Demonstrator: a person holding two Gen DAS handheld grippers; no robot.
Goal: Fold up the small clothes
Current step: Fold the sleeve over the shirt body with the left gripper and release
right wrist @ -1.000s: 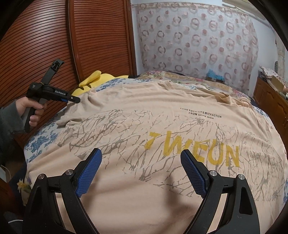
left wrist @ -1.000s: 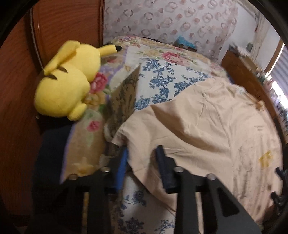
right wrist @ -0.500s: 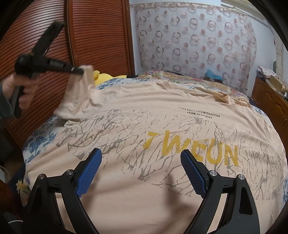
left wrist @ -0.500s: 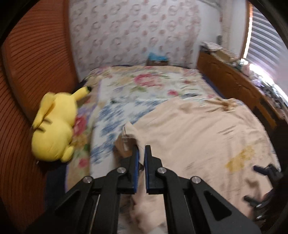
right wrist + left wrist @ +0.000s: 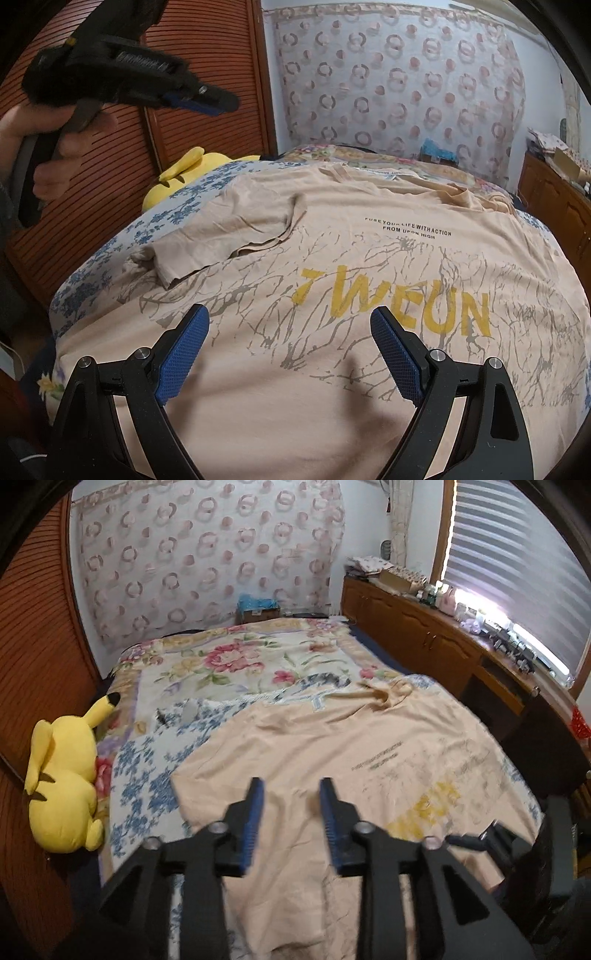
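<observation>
A beige T-shirt (image 5: 332, 332) with yellow lettering lies spread face up on the bed. Its left sleeve (image 5: 229, 236) is folded inward over the chest. In the left wrist view the same T-shirt (image 5: 351, 760) fills the near half of the bed. My left gripper (image 5: 290, 794) hangs above the shirt's left side, jaws opening, nothing between them. From the right wrist view, that left gripper (image 5: 218, 103) is held high at upper left in a hand. My right gripper (image 5: 290, 325) stands wide open over the shirt's lower hem, holding nothing.
A yellow plush toy (image 5: 62, 786) lies at the bed's left edge against the wooden slatted doors (image 5: 110, 155). The floral bedspread (image 5: 240, 661) stretches beyond the shirt. A wooden sideboard (image 5: 424, 635) with small items runs along the right under the window blind.
My left gripper shut on the left sleeve, lifted it and carried it inward, then let it go; the sleeve now lies folded on the shirt. The right gripper stayed still.
</observation>
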